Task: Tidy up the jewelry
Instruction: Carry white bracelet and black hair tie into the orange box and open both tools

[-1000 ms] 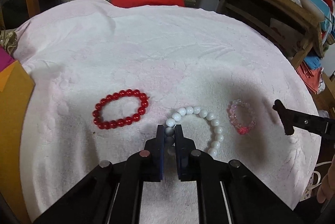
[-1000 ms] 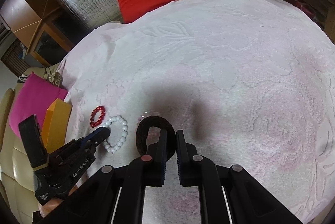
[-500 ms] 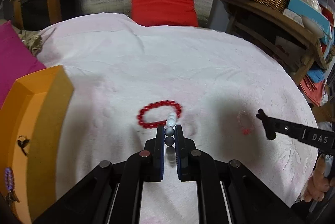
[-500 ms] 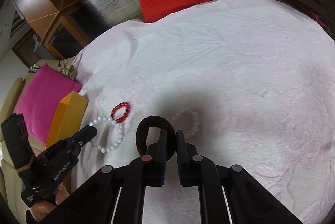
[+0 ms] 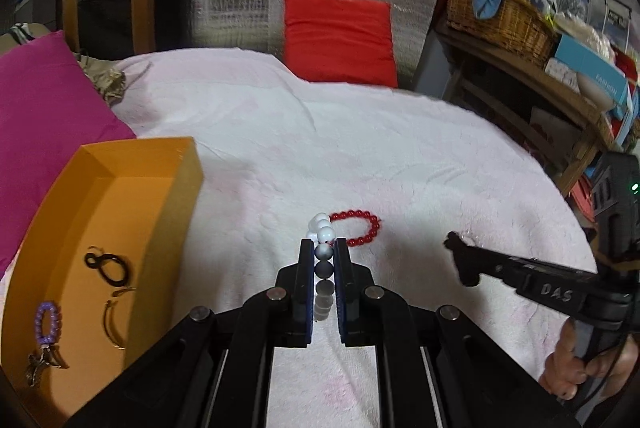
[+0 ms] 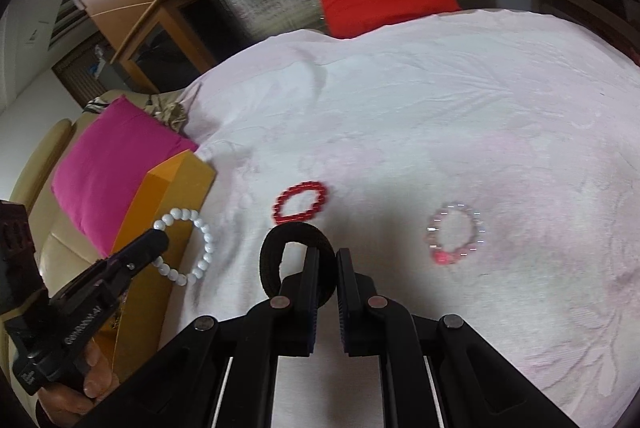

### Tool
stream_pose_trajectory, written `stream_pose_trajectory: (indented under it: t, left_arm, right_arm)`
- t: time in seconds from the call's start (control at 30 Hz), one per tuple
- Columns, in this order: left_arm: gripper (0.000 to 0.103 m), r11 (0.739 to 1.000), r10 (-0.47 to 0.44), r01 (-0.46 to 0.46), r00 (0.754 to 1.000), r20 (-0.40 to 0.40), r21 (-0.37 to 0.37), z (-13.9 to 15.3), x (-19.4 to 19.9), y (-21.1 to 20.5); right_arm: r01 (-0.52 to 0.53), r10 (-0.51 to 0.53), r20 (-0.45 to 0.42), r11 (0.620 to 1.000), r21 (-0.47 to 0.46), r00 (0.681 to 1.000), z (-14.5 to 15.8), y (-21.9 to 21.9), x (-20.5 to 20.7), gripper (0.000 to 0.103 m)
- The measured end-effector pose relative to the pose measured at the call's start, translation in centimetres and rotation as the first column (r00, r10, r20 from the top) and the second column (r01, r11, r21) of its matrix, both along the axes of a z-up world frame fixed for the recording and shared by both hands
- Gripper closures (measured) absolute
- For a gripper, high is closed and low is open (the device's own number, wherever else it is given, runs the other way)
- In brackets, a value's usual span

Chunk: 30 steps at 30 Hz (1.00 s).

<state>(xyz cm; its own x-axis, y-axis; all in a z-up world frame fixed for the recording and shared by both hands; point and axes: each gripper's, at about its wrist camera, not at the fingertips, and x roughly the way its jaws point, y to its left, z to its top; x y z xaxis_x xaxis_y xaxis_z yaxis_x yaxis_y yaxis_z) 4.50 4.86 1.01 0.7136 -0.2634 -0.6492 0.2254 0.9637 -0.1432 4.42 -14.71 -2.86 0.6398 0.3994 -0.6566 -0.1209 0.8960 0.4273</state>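
My left gripper [image 5: 324,248] is shut on a white bead bracelet [image 5: 322,228], which hangs in the air above the pale cloth; in the right wrist view the same bracelet [image 6: 188,244] dangles beside the orange box [image 6: 176,188]. The orange box [image 5: 160,212] at the left holds a purple bead bracelet [image 5: 48,322], a black loop [image 5: 108,264] and a thin bangle. My right gripper [image 6: 328,256] is shut on a black hair tie [image 6: 276,248]. A red bead bracelet [image 6: 300,202] and a pink clear bracelet [image 6: 456,232] lie on the cloth.
A pale pink towel [image 5: 360,148] covers the round table. A magenta cushion [image 5: 44,116] lies left of the box, a red cushion [image 5: 340,36] against a silver backrest behind. A wicker basket [image 5: 500,16] and boxes fill shelves at the right.
Both grippers have lifted their items off the cloth and swung left toward the orange box, which has come into full view. The white bracelet left the cloth and now hangs from the left gripper.
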Motion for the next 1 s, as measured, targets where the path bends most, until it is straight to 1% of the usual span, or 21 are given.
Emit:
stream_pose_trajectory:
  t: [0.23, 0.33, 0.5, 0.6, 0.7, 0.77, 0.87, 1.0]
  left_arm:
    - [0.094, 0.999, 0.015, -0.013, 0.999, 0.051, -0.03, 1.7, -1.8, 1.5]
    - [0.094, 0.999, 0.022, -0.019, 0.997, 0.079, -0.048, 2.7, -2.9, 2.4]
    - [0.094, 0.997, 0.055, -0.049, 0.992, 0.116, -0.056, 3.9, -4.2, 4.3]
    - [0.094, 0.994, 0.098, -0.092, 0.987, 0.125, -0.05, 4.1, -4.6, 6.1]
    - [0.094, 0.987, 0.15, -0.142, 0.98, 0.127, -0.069, 4.4, -4.9, 8.6]
    - [0.094, 0.979, 0.198, -0.19, 0.971, 0.134, -0.069, 4.5, -5.1, 10.6]
    - [0.094, 0.963, 0.268, -0.26, 0.954, 0.133, -0.076, 4.5, -5.3, 13.6]
    - [0.094, 0.932, 0.359, -0.351, 0.928, 0.104, -0.086, 3.6, -4.9, 17.5]
  right_arm:
    - [-0.042, 0.042, 0.035, 0.999, 0.017, 0.999, 0.4, 2.7, -0.2, 0.094]
    - [-0.054, 0.054, 0.041, 0.998, 0.014, 0.998, 0.3, 3.8, -0.2, 0.094]
    - [-0.069, 0.069, 0.057, 0.998, -0.003, 0.996, 0.2, 5.7, -0.6, 0.094]
    - [-0.079, 0.08, 0.065, 0.997, -0.014, 0.995, 0.2, 6.8, -0.8, 0.094]
    - [-0.095, 0.098, 0.072, 0.994, -0.047, 0.993, 0.4, 8.0, -1.0, 0.094]
    - [-0.105, 0.109, 0.077, 0.993, -0.051, 0.991, 0.8, 8.7, -0.9, 0.094]
    - [-0.118, 0.123, 0.09, 0.991, -0.062, 0.988, 1.7, 10.0, -0.8, 0.094]
    - [-0.167, 0.176, 0.107, 0.982, -0.086, 0.979, 3.5, 13.0, 0.0, 0.094]
